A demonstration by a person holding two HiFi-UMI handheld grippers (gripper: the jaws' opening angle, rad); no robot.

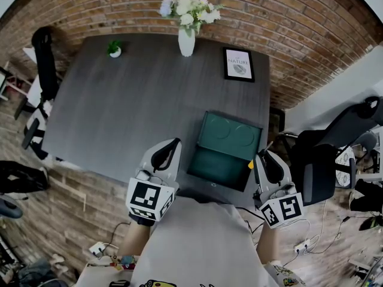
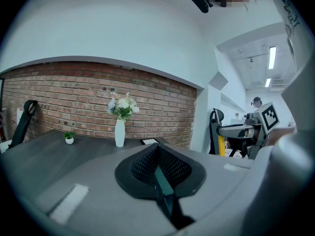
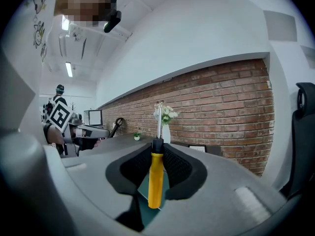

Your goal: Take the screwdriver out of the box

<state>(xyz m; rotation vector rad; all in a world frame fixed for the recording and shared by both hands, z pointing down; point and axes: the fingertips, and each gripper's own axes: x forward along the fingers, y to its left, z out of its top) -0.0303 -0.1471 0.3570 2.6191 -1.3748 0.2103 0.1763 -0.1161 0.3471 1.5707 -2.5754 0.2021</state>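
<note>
— Where is the screwdriver [image 3: 155, 176] seen?

— It is clamped in the jaws of the right gripper [image 3: 156, 149], just below the middle of the right gripper view. The yellow handle is pressed from both sides by the black pads [image 3: 178, 167]. The black collar and metal shaft are pointed up the frame, toward the brick wall [image 3: 221, 102]. In the head view only a speck of yellow is shown, at the right edge of the box [image 1: 224, 151].

— And how is the box placed?

— It is set low and right of centre in the head view, at the near edge of the table [image 1: 131, 106]. It is green, and its lid is laid open toward the top of the frame. Whether the handle is fully clear of the box cannot be told.

— How is the left gripper [image 2: 158, 156] held?

— Its jaws are pressed together with nothing gripped between them, as shown in the left gripper view. In the head view it is placed just left of the box, apart from it.

— What else is carried by the table?

— A white vase [image 1: 186, 40] of flowers is stood at the far edge, top centre. A framed picture [image 1: 238, 63] is placed to its right, and a small potted plant [image 1: 114, 49] is set to its left. A black chair [image 1: 43, 55] is seen at the table's left edge, and an office chair [image 1: 326, 154] is seen at the right of the frame.
</note>
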